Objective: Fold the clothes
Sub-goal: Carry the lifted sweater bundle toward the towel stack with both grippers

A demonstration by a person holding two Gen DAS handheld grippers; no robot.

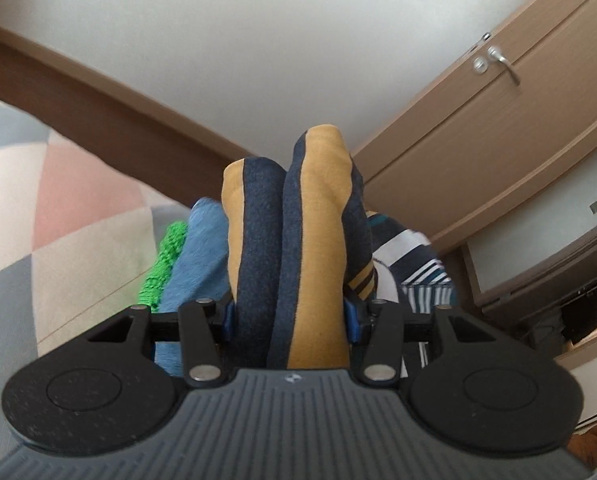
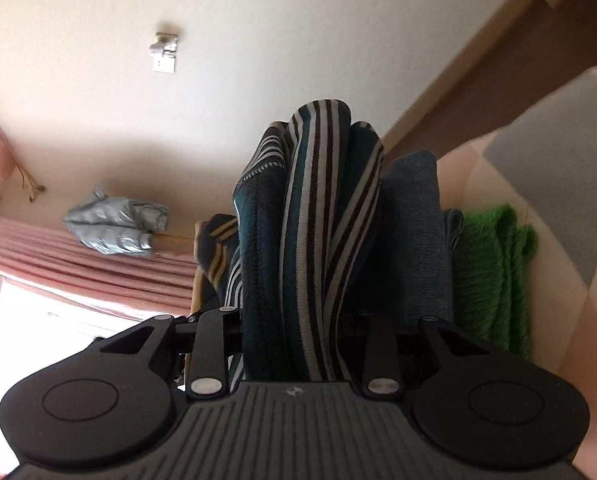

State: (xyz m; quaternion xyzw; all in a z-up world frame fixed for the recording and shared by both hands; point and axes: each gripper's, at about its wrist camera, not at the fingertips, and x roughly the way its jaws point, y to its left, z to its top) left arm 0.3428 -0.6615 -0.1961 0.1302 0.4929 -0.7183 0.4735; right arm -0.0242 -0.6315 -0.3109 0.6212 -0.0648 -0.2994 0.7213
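Observation:
In the left wrist view my left gripper [image 1: 290, 318] is shut on a bunched fold of navy and mustard-yellow striped garment [image 1: 322, 184], which stands up between the blue pads [image 1: 352, 320]. My right gripper [image 2: 294, 320] is shut on a bunch of teal, white and dark striped fabric [image 2: 322, 168]; its fingertips are hidden by the cloth. The same teal striped fabric [image 1: 414, 264] shows to the right of the left gripper, and navy-mustard cloth [image 2: 218, 248] shows to the left of the right one. I cannot tell whether both belong to one garment.
A blue cloth [image 1: 198, 256] and a green knit [image 1: 162, 268] lie behind the held fabric on a pastel patterned cover [image 1: 78, 200]. A wooden door [image 1: 498, 140] stands at the right. A grey jacket [image 2: 114, 228] hangs by pink curtains [image 2: 78, 264].

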